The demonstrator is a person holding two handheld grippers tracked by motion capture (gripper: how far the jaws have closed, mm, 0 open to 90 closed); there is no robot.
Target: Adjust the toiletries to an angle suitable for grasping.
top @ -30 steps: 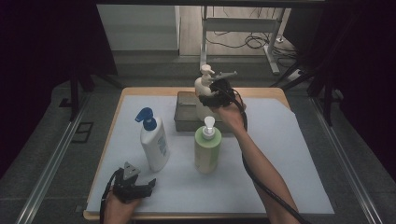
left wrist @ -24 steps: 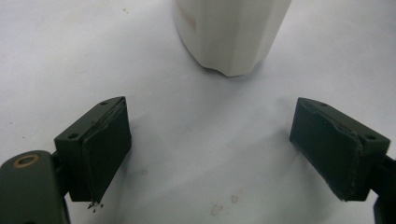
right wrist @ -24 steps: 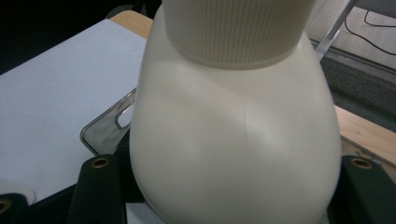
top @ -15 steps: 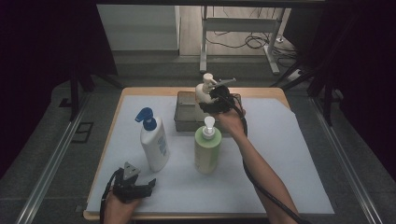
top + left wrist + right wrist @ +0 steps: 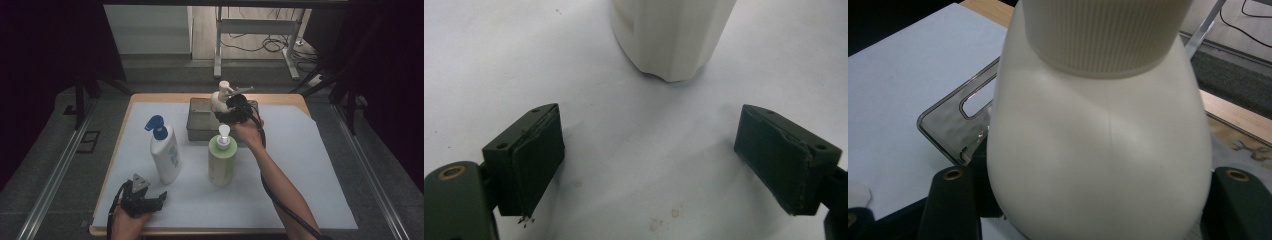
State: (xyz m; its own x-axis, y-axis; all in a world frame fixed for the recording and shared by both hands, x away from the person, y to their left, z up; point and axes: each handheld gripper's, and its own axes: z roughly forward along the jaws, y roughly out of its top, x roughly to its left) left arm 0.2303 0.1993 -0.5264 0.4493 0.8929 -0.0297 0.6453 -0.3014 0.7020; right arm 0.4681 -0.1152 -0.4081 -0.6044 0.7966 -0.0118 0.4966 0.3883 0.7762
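Cream pump bottle stands straight up, its top pointing up, over the clear tray at the far side, squeezed by the right gripper, while the left gripper sits wide.

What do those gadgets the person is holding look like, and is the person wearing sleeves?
Each hand-held gripper is black. The left hand-held gripper has two blocky, flat-faced jaws with small round screw holes, and a grey three-cornered plate on top. The right hand-held gripper trails a black cable along the forearm. No sleeves reach the forearms.
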